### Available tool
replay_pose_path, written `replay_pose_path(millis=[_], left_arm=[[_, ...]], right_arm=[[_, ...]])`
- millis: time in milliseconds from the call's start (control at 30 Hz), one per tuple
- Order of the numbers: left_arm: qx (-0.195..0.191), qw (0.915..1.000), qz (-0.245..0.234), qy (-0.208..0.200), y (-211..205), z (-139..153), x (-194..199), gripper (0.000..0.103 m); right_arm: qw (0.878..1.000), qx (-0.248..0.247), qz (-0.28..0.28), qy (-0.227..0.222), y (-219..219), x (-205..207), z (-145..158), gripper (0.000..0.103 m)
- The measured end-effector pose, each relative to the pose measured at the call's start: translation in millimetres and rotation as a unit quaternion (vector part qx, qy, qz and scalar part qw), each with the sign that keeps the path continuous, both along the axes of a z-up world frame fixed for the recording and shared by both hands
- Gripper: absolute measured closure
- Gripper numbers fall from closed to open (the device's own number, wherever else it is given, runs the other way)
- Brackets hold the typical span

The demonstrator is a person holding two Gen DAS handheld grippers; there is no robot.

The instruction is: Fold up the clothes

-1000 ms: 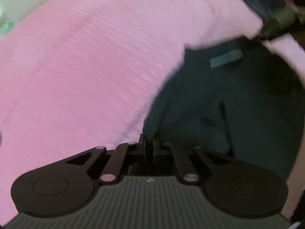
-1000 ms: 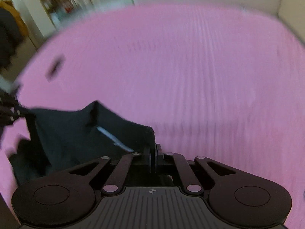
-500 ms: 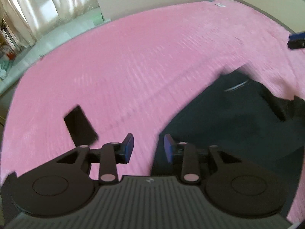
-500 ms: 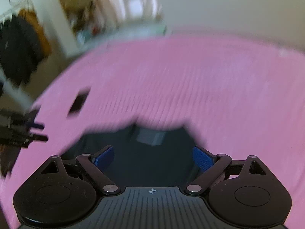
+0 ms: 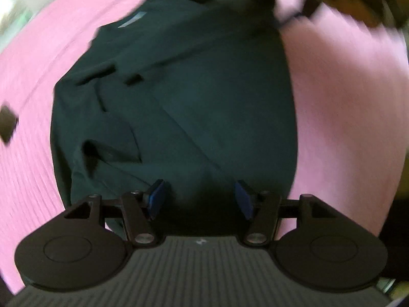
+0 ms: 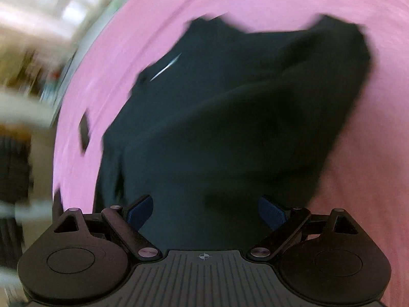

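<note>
A dark green-black garment (image 5: 184,97) lies spread on the pink bed cover (image 5: 345,102), creased, with a pale neck label (image 5: 133,19) at its far end. My left gripper (image 5: 200,200) is open and empty above the garment's near edge. In the right wrist view the same garment (image 6: 230,117) fills the middle, its label (image 6: 166,66) at upper left. My right gripper (image 6: 205,212) is open wide and empty above the garment's near part. Both views are blurred by motion.
A small dark flat object (image 5: 7,124) lies on the pink cover left of the garment; it also shows in the right wrist view (image 6: 84,130). Blurred room furniture (image 6: 30,64) stands beyond the bed's left edge. Pink cover (image 6: 363,179) extends to the right.
Both grippers were shut on the garment's edge a second ago, then opened and let it go. Both now look down on the garment lying spread on the cover.
</note>
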State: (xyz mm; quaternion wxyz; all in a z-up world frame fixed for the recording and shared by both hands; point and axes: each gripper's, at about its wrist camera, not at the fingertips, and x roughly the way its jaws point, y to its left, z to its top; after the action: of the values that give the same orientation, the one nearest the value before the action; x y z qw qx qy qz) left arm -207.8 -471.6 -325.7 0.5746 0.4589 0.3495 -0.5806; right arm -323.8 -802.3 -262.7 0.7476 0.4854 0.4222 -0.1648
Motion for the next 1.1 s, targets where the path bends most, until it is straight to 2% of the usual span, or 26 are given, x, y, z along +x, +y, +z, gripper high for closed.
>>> replay_pose_path(millis=[67, 100, 200, 300, 367, 400, 433, 467, 500, 567, 667, 733, 800, 900, 967, 1000, 1033, 1067, 1100], left_arm=[[-0.001, 0.9999, 0.002, -0.014, 12.8, 0.6, 4.5, 0.051], [-0.006, 0.9997, 0.007, -0.021, 18.4, 3.1, 8.3, 0.052], [-0.047, 0.9966, 0.051, -0.044, 29.3, 25.0, 30.4, 0.052], [-0.064, 0.9934, 0.069, -0.066, 25.5, 29.9, 52.9, 0.046], [-0.068, 0.9926, 0.081, -0.06, 19.9, 26.0, 68.5, 0.044], [-0.065, 0.9925, 0.09, -0.051, 15.8, 22.6, 77.6, 0.041], [-0.062, 0.9925, 0.097, -0.041, 11.9, 18.5, 85.9, 0.04], [-0.056, 0.9926, 0.103, -0.031, 8.3, 13.0, 92.4, 0.04], [-0.054, 0.9924, 0.109, -0.021, 6.0, 9.0, 99.5, 0.041], [-0.067, 0.99, 0.124, -0.005, 12.0, 15.8, 113.6, 0.041], [-0.076, 0.9864, 0.145, 0.01, 27.0, 28.7, 128.1, 0.041], [-0.073, 0.9854, 0.153, 0.012, 38.6, 34.1, 133.3, 0.041], [-0.069, 0.9845, 0.161, 0.015, 49.2, 38.7, 137.6, 0.041], [-0.065, 0.9843, 0.161, 0.032, 53.1, 38.9, 133.8, 0.041], [-0.064, 0.9849, 0.155, 0.041, 49.5, 37.9, 126.6, 0.041], [-0.064, 0.9854, 0.151, 0.045, 47.0, 36.9, 122.4, 0.04], [-0.063, 0.9858, 0.147, 0.049, 44.5, 35.9, 118.2, 0.04], [-0.062, 0.9863, 0.144, 0.052, 41.6, 34.6, 113.8, 0.04], [-0.059, 0.9871, 0.14, 0.051, 37.9, 32.4, 109.1, 0.039]], right_arm=[[0.996, -0.022, 0.086, 0.012, 27.9, 28.5, 0.0, 0.011], [0.99, -0.039, 0.133, 0.023, 45.2, 42.2, 0.7, 0.011], [0.962, -0.103, 0.245, 0.057, 97.5, 73.7, -3.2, 0.011], [0.942, -0.176, 0.275, 0.076, 129.5, 97.2, -16.9, 0.011], [0.929, -0.217, 0.284, 0.094, 141.4, 107.4, -31.6, 0.013], [0.928, -0.224, 0.281, 0.101, 141.9, 105.8, -34.7, 0.021], [0.931, -0.228, 0.267, 0.101, 139.8, 95.5, -33.9, 0.043], [0.94, -0.218, 0.244, 0.095, 132.2, 89.0, -29.2, 0.086], [0.954, -0.192, 0.212, 0.086, 119.6, 76.2, -22.5, 0.102], [0.976, -0.16, 0.127, 0.075, 94.5, 37.3, -3.4, 0.101], [0.983, -0.16, 0.016, 0.089, 67.3, -41.4, 30.8, 0.101], [0.976, -0.168, -0.05, 0.126, 61.3, -99.6, 45.6, 0.101], [0.967, -0.149, -0.112, 0.176, 61.1, -153.1, 42.2, 0.101], [0.946, -0.054, -0.199, 0.252, 68.5, -213.9, 9.0, 0.101], [0.929, 0.002, -0.233, 0.287, 77.9, -233.1, -9.8, 0.099], [0.925, 0.0, -0.234, 0.298, 83.1, -232.5, -11.6, 0.097], [0.93, -0.008, -0.225, 0.289, 87.0, -226.9, -10.6, 0.091], [0.937, -0.023, -0.212, 0.276, 89.6, -217.0, -7.2, 0.068], [0.942, -0.045, -0.197, 0.268, 90.0, -206.4, -1.0, 0.049]])
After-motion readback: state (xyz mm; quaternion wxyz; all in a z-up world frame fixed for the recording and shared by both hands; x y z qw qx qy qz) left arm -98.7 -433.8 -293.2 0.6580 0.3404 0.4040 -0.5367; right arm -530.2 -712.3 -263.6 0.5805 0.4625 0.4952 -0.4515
